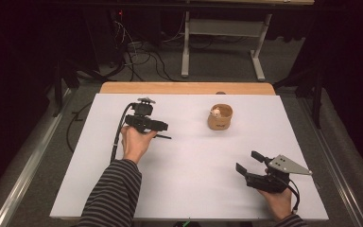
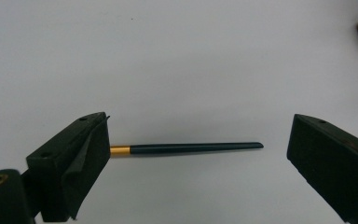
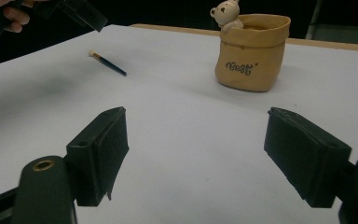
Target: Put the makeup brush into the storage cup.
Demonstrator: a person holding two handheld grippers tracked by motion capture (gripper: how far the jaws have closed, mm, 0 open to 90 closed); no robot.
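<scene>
- L gripper [image 1: 163, 131] hovers over the white table [image 1: 189, 189], left-centre in the high view, held by the left hand [image 1: 134, 144]; jaws spread wide, nothing pinched.
- Brush [image 2: 186, 149] lies flat on the table btw. the L jaws in the left gripper view: dark handle, gold ferrule next to one jaw, tip end clear of the other. No pad presses on it.
- In the right gripper view the brush [image 3: 107, 63] shows a pale head, lying just below the L gripper.
- R gripper [image 1: 251, 162] at lower right of the table, in the right hand [image 1: 276, 201], jaws spread, nothing btw. them, well apart from the brush.
- Tan bag-shaped pot [image 1: 220, 117] w/ small bear figure [image 3: 227, 15] on its rim stands upright, centre-right, apart from both grippers.
</scene>
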